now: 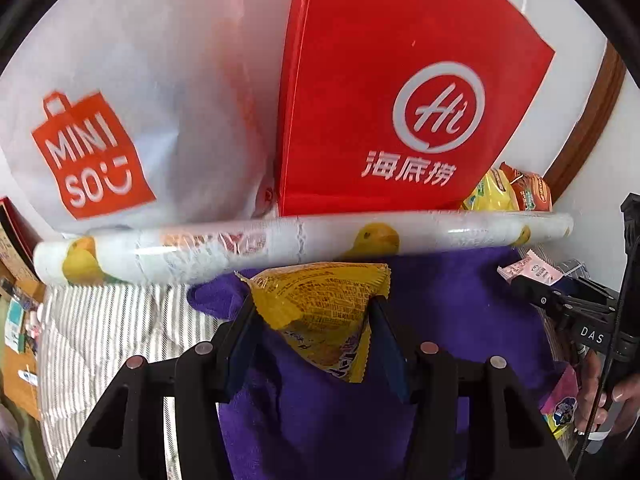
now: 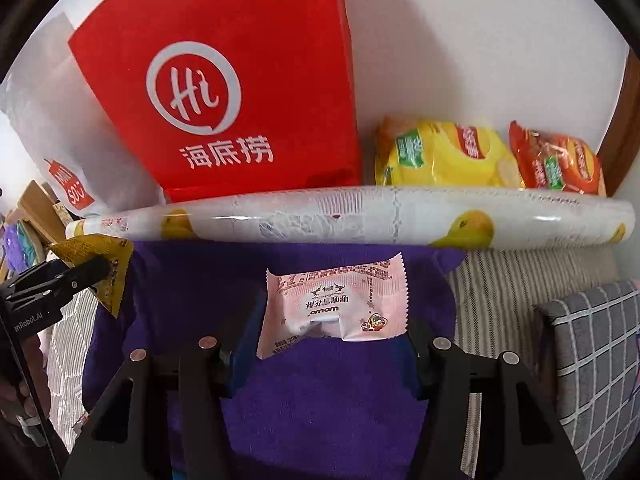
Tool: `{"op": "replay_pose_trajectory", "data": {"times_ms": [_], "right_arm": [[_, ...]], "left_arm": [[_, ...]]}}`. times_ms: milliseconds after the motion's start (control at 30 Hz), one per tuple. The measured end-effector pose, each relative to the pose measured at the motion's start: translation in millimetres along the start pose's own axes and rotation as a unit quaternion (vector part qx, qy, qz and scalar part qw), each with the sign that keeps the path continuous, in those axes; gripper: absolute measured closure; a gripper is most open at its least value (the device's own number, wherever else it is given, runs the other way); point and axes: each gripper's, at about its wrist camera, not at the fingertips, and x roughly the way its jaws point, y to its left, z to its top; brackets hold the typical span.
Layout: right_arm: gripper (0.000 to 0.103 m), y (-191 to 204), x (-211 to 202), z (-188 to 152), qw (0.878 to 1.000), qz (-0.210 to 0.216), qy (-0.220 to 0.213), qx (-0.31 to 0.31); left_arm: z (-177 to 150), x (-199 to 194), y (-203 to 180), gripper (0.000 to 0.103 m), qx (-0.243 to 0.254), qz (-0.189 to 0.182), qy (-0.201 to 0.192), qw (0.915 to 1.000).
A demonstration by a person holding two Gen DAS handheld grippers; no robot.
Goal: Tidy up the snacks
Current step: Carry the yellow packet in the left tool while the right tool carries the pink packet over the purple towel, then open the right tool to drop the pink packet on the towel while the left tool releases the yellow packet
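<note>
while both tools hang over a purple towel (image 1: 460, 300), each one has a snack pinched between its fingers. the left gripper (image 1: 316, 312) is clamped on a yellow snack packet (image 1: 320, 304), the two pads pressing its crinkled sides, the packet's sealed edge toward twelve o'clock. seen from the right wrist, that same packet shows at nine o'clock, held out over the towel's edge. the right gripper (image 2: 334, 320) is clamped on a pink snack packet (image 2: 336, 304), flat side up, with its print upside down, and it sits at the centre of that view above the towel.

just past the towel at twelve o'clock lies a long white roll (image 2: 360, 216) printed with yellow chicks, stretched across from nine to three. behind it a red paper bag (image 2: 240, 80) with a round white logo stands against the white wall (image 2: 480, 40). a white shopping bag (image 1: 120, 120) with an orange logo stands at its left side, the two touching. at two o'clock in the right wrist view, a yellow chip bag (image 2: 444, 156) and an orange chip bag (image 2: 556, 160) sit side by side behind the roll. a striped cloth (image 1: 100, 332) lies under the towel, and a grey checked cushion (image 2: 592, 340) sits at four o'clock in the right view.
</note>
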Motion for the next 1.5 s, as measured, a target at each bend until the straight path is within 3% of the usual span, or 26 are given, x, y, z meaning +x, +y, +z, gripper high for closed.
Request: {"op": "replay_pose_trajectory", "data": {"times_ms": [400, 967, 1167, 1233, 1300, 1500], "right_arm": [[0.045, 0.5, 28.0, -7.1, 0.999, 0.003, 0.041, 0.002], [0.043, -12.1, 59.9, -12.0, 0.996, 0.012, 0.083, 0.029], [0.034, -11.5, 65.6, -10.1, 0.995, 0.005, 0.096, 0.023], [0.023, -11.4, 65.1, -9.3, 0.995, 0.005, 0.095, 0.024], [0.020, -10.5, 61.4, -7.4, 0.996, -0.002, 0.090, 0.023], [0.020, -3.0, 39.7, -3.1, 0.998, -0.009, 0.062, 0.008]], "left_arm": [[-6.1, 28.8, 2.7, 0.050, -0.009, 0.004, 0.040, 0.9992], [-9.9, 42.5, -1.9, 0.050, -0.011, -0.016, 0.053, 0.9984], [-10.2, 43.4, -1.4, 0.050, -0.012, -0.020, 0.053, 0.9983], [-10.0, 44.3, -1.1, 0.050, -0.013, -0.021, 0.055, 0.9982], [-10.4, 44.3, 0.1, 0.050, -0.015, -0.022, 0.057, 0.9980], [-11.0, 46.9, -0.8, 0.044, -0.015, -0.029, 0.064, 0.9974]]}}
